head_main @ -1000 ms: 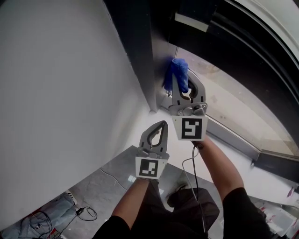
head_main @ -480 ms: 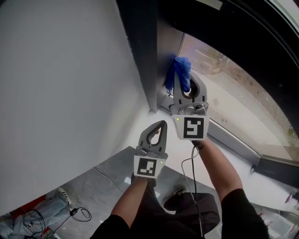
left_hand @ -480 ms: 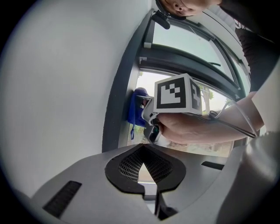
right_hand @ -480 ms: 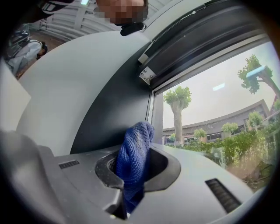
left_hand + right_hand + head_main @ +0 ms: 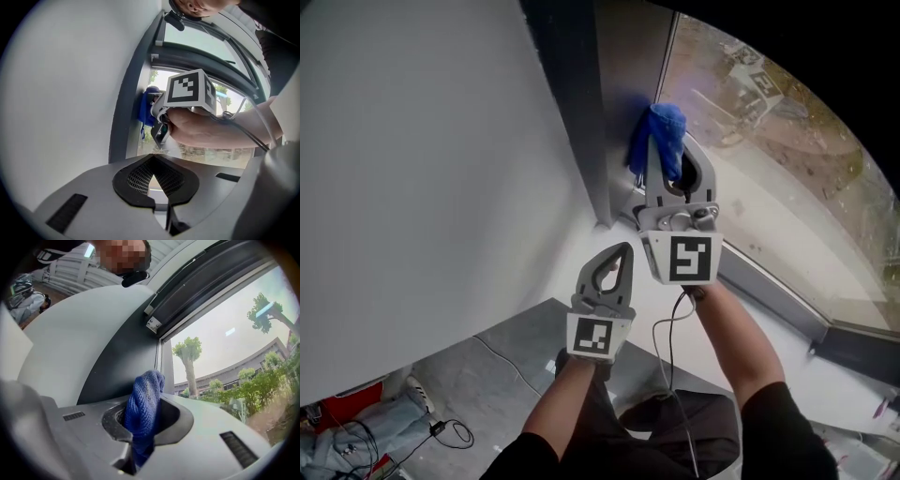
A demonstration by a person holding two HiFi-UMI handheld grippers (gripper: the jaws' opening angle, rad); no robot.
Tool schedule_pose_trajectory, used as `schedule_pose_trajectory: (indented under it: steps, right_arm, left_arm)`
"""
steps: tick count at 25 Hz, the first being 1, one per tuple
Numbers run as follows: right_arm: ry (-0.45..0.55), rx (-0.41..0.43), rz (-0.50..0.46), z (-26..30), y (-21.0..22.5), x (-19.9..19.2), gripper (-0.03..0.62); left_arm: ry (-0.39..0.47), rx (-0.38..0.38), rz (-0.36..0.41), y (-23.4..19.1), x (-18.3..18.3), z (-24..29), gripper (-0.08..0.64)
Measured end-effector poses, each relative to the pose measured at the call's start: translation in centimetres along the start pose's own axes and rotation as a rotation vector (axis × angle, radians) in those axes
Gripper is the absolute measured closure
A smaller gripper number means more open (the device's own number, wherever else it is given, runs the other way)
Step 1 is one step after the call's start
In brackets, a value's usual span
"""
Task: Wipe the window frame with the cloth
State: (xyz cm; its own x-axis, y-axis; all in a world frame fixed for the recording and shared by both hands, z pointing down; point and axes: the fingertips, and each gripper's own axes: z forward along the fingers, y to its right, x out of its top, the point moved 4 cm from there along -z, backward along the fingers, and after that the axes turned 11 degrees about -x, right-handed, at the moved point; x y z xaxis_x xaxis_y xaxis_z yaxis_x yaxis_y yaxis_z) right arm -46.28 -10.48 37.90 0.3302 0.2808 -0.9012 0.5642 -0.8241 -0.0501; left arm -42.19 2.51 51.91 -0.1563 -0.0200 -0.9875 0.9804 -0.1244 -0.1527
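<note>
Pressing a bunched blue woven cloth to the dark grey upright window frame.
The cloth juts ahead of the right gripper, whose jaws clamp it, and seems to touch the frame's inner face beside the glass. The frame's long axis is vertical. The left gripper, jaws together and empty, hangs lower, further off.

- Head view: the camera sits above both arms and faces steeply down. The left gripper and right gripper lie mid-picture, with the white wall left, the window frame centre, the glass right and the floor nearest.
- Left gripper view: the camera sits behind its closed jaws and faces the frame, with the right gripper near, just ahead.
- Right gripper view: the camera is very close to the frame and faces up along it. The cloth is clamped between the jaws.
- Shared area: all three views cover the dark frame upright and the cloth.
</note>
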Motion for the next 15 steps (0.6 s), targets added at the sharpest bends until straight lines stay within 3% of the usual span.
schedule_pose_trajectory:
  steps: [9,15]
  right_arm:
    - [-0.026,0.019,-0.018,-1.9,-0.4,-2.4,0.555]
    - [-0.006,0.026,-0.006,-3.2,-0.7,-5.0,0.555]
  left_arm:
    - [-0.010,0.020,-0.004,-0.5,-2.2,-0.2,0.555]
    - [0.032,0.012,0.005,-1.3,-5.0,1.3,0.555]
